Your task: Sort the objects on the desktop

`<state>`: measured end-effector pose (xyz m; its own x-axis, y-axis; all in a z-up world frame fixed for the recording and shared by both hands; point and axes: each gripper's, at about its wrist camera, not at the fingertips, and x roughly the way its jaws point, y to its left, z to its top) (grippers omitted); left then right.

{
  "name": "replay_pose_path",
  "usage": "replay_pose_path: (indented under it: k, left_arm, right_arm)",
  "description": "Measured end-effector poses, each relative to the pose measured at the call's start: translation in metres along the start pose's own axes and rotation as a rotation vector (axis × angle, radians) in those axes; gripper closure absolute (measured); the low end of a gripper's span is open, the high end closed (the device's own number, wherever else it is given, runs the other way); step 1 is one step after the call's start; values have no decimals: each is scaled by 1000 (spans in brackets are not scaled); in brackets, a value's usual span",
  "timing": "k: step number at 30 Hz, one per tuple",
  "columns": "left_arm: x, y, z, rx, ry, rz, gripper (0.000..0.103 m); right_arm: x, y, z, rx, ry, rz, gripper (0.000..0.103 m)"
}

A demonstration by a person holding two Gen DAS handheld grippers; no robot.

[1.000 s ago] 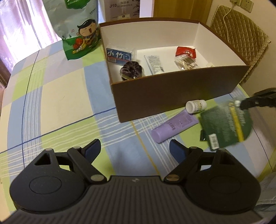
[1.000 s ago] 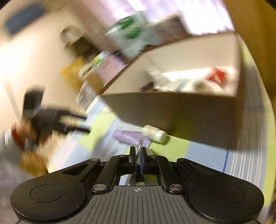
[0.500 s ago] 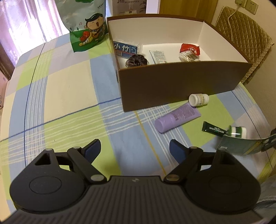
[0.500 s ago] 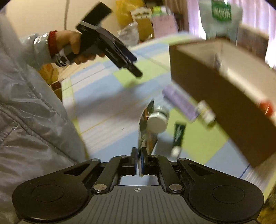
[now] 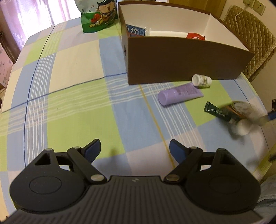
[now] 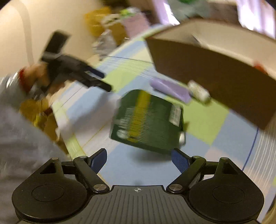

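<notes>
Checked cloth (image 5: pixel 72 72), blocks of green, blue and cream with thin blue lines, covers the table. Far left at the back: one glossy snack bag (image 5: pixel 98 15), green and white, a cartoon figure on it, standing upright. Left gripper (image 5: pixel 134 149) in the foreground, black with two blue ribbed pads, jaws wide apart over bare cloth, nothing between them. One brown cardboard box (image 5: pixel 181 58), white inside, open on top; over its near wall show one blue-and-white packet (image 5: pixel 135 31) and one red wrapper (image 5: pixel 195 36), the rest of the inside hidden. Just before the box's near wall lies one small white bottle (image 5: pixel 201 80), cylindrical, on its side, touching the tail of one lilac tube (image 5: pixel 179 93), soft plastic, flat-crimped at one end, round cap at the other. Right of that, one dark green tube (image 5: pixel 218 111) with pale lettering, white cap blurred. Right wrist view, much smeared: one flat dark green packet (image 6: pixel 148 122), rectangular, yellow stripe, white barcode label, lying loose just ahead of the right gripper (image 6: pixel 138 161). Those jaws have just been opening and stand wide; the packet's near edge sits close to the right pad, whether touching I cannot tell, and nothing is pinched. A hand (image 6: pixel 34 77) with grey sleeve holds the left gripper at far left.
</notes>
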<state>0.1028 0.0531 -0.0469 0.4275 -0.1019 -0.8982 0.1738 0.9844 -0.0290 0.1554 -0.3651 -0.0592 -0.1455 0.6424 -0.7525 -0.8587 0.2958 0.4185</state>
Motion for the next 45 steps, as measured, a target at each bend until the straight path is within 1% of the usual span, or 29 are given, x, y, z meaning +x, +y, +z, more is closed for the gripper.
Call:
replay_pose_path:
  k: [2,3,5,6,10,12,14,15,16,17,19,20,23,24,25,28,32,36,38,42,45]
  left_arm:
    - [-1,-1,-3,-5,1,-2,19]
    - [-1,-1,-4,-6,0,-3,19]
    - [-3,0,-6,-12,-4,-1,19]
    - [-4,0,-7,-17,-4,2,19]
    - [-5,5,-8,-37,-6,18,19]
    - [-7,6,-7,-41,-11,19,19]
    - [-8,7,-7,-41,-15,23,19]
    - [-8,8,-7,-42,-16,26,19]
    - [-9,9,-7,-46,-17,28,19]
    - [-9,10,-8,-50,-18,29,19]
    - [-10,13,-10,-63,-15,33,19]
    - [-10,15,-12,-68,-12,36,19]
    - [-9,19,-15,-83,-3,45,19]
    - [-9,20,-16,-87,-1,47,19]
    - [-9,21,-17,-90,0,49,19]
    - [-9,23,-16,-93,1,51,19]
    - [-8,22,-14,-83,-2,47,19]
    - [-7,21,-10,-75,0,46,19]
    - [-6,21,-9,-71,1,45,19]
    - [-8,21,-7,-63,-3,45,19]
    - [-8,26,-8,-75,-2,48,19]
  right_arm:
    - [-1,-7,-3,48,-3,-15,15]
    - [-2,-8,-5,47,-7,-34,15]
    - [-5,-8,-7,5,-13,-84,15]
    - [-5,-8,-7,2,-18,-91,15]
    - [-1,-11,2,20,-50,-70,15]
    - [3,-16,4,68,-56,-29,15]
    - [11,-29,4,195,-53,30,15]
    - [15,-35,3,271,-52,53,18]
    - [21,-43,1,359,-50,75,35]
    - [27,-51,-2,454,-48,94,41]
    - [38,-63,-7,610,-74,127,43]
    - [42,-67,-8,671,-93,142,46]
    - [53,-75,-11,811,-143,177,50]
    - [56,-77,-11,848,-154,186,53]
    - [60,-79,-12,881,-162,190,62]
    - [66,-86,-15,977,-198,214,62]
    - [65,-89,-12,1001,-251,230,62]
    - [64,-90,-4,1014,-285,219,62]
    - [65,-86,0,1010,-270,219,62]
    - [56,-79,-3,1027,-228,184,62]
    - [53,-77,-11,1086,-190,214,62]
